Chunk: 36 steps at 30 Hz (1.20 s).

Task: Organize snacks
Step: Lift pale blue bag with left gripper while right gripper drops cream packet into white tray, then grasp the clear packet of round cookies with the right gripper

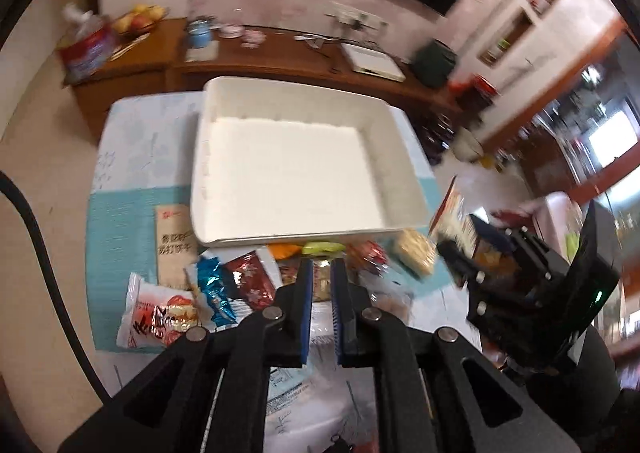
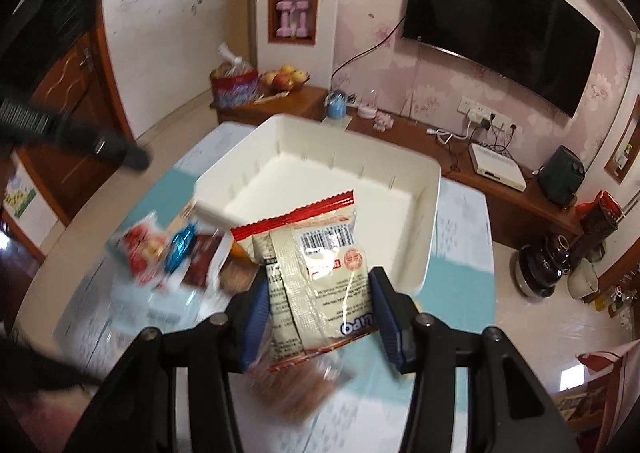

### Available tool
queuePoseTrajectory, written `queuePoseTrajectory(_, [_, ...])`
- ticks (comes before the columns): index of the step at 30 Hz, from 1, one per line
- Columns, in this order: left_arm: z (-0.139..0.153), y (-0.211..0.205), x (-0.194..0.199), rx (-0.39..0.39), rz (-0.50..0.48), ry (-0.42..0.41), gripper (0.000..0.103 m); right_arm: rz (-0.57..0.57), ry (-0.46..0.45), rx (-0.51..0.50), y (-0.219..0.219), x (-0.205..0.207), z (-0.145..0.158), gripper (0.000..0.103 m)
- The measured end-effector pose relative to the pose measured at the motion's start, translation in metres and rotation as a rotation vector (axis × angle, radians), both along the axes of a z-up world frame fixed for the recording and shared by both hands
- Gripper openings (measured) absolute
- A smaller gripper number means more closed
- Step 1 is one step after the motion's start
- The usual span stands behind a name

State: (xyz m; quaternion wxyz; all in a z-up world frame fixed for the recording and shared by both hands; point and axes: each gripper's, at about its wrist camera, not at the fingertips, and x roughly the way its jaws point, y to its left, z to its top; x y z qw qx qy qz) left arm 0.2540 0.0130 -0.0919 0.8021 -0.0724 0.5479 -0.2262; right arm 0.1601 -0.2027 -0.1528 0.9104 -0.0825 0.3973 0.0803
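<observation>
The right gripper (image 2: 320, 313) clamps a beige snack bag (image 2: 316, 277) with a red serrated top, held above the near rim of the white bin (image 2: 432, 229). The left gripper (image 1: 322, 307) is closed on nothing, its pads nearly touching, pointing down at the snack pile (image 1: 248, 281). The bin's inside shows only its bare white floor. The loose packets lie on the table (image 1: 120, 221) just beside the bin's near wall.
</observation>
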Motion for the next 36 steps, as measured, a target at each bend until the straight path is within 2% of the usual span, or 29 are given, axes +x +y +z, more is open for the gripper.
queuePoseTrajectory(7, [-0.033, 0.018, -0.009, -0.001, 0.190, 0.045, 0.010, -0.054, 0.000, 0.039, -0.011, 0.058, -0.023, 0.049])
queuePoseTrajectory(13, [-0.044, 0.030, -0.022, 0.029, 0.294, 0.074, 0.016, -0.070, 0.042, 0.044, -0.016, 0.081, -0.047, 0.051])
queuePoseTrajectory(15, [-0.046, 0.035, -0.025, 0.027, 0.331, 0.081, 0.025, -0.072, 0.056, 0.051, -0.017, 0.085, -0.051, 0.054])
queuePoseTrajectory(17, [-0.046, 0.039, -0.028, 0.027, 0.364, 0.086, 0.032, -0.078, 0.078, 0.065, -0.019, 0.088, -0.055, 0.064])
queuePoseTrajectory(19, [-0.046, 0.043, -0.033, 0.033, 0.394, 0.087, 0.045, -0.078, 0.089, 0.084, -0.019, 0.089, -0.056, 0.067])
queuePoseTrajectory(20, [-0.046, 0.044, -0.036, 0.036, 0.404, 0.085, 0.057, -0.075, 0.096, 0.095, -0.019, 0.088, -0.055, 0.067])
queuePoseTrajectory(21, [-0.045, 0.045, -0.040, 0.038, 0.416, 0.081, 0.063, -0.073, 0.100, 0.102, -0.018, 0.087, -0.054, 0.067])
queuePoseTrajectory(25, [-0.045, 0.051, -0.053, 0.031, 0.456, 0.089, 0.070, -0.076, 0.123, 0.131, -0.019, 0.078, -0.049, 0.067])
queuePoseTrajectory(30, [-0.047, 0.054, -0.067, 0.064, 0.447, 0.095, 0.071, -0.083, 0.193, 0.190, -0.022, 0.062, -0.045, 0.067])
queuePoseTrajectory(33, [-0.045, 0.053, -0.072, 0.108, 0.400, 0.083, 0.076, -0.086, 0.229, 0.208, -0.024, 0.050, -0.046, 0.067])
queuePoseTrajectory(36, [-0.045, 0.049, -0.076, 0.159, 0.310, 0.065, 0.077, -0.108, 0.278, 0.229, -0.029, 0.037, -0.049, 0.067])
